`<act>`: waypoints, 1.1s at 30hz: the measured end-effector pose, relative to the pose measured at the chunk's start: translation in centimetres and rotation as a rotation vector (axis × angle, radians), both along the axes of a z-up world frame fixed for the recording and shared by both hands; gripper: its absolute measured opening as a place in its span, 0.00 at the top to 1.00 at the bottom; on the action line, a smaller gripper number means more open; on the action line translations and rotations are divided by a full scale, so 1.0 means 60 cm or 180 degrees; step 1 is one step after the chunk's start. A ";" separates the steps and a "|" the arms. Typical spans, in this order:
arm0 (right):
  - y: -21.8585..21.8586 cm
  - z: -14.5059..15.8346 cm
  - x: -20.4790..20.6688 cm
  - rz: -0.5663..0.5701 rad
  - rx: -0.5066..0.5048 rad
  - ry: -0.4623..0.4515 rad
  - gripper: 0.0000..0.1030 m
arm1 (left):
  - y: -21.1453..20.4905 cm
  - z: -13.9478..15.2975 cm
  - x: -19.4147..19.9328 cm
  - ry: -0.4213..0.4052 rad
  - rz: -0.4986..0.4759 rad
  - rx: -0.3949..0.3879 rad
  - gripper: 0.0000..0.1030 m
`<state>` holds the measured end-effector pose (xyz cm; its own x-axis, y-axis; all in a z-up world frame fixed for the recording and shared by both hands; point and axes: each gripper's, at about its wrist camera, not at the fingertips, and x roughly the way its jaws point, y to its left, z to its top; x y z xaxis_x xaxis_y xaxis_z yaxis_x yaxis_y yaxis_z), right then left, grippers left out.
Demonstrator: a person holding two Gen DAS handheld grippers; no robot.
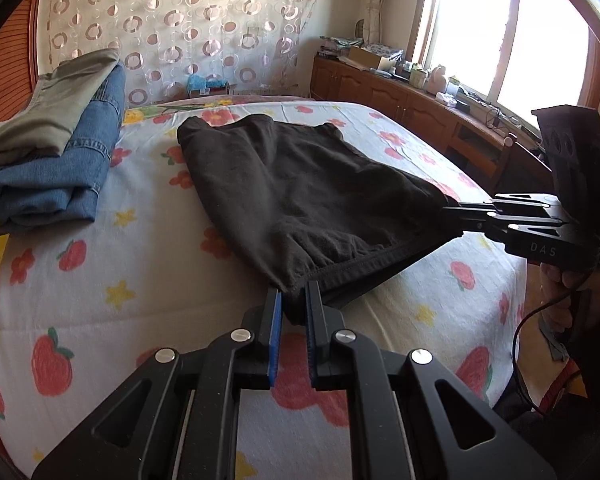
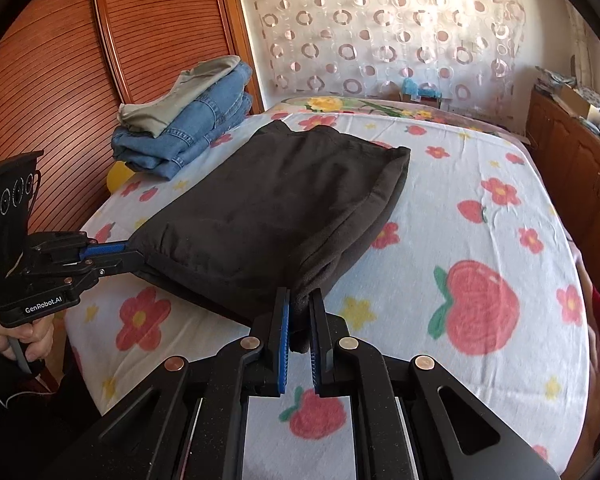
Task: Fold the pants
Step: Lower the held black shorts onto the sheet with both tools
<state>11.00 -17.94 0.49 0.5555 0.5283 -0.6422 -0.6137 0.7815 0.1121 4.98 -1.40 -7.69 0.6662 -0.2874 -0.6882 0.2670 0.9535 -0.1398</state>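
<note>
Now, black pants (image 1: pixel 300 196) folded on the flowered bedsheet (image 1: pixel 100 320), near edge lifted, left gripper (image 1: pixel 294 300) pinching one near corner, right gripper (image 2: pixel 300 308) pinching the other, folded jeans (image 1: pixel 56 168) stacked well apart at the bed's far left.

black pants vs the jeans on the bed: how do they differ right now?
The black pants are dark, held at two near corners by the left claw and right claw. The jeans are blue, untouched, stacked under a grey-green garment. Both are folded, on the bed.
</note>
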 end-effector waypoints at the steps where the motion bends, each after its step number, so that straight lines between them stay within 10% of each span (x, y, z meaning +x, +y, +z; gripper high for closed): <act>1: 0.000 0.000 0.001 -0.0012 -0.0001 -0.0007 0.92 | 0.000 -0.001 -0.003 0.0002 -0.0003 -0.0011 0.89; 33: -0.023 -0.027 -0.026 -0.0050 0.0198 -0.0002 0.92 | -0.007 0.030 -0.037 -0.0124 -0.0165 -0.0038 0.89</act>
<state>9.45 -19.30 -1.12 0.5643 0.5584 -0.6081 -0.6015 0.7826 0.1604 2.78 -1.80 -5.88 0.6764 -0.3304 -0.6582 0.3216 0.9365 -0.1396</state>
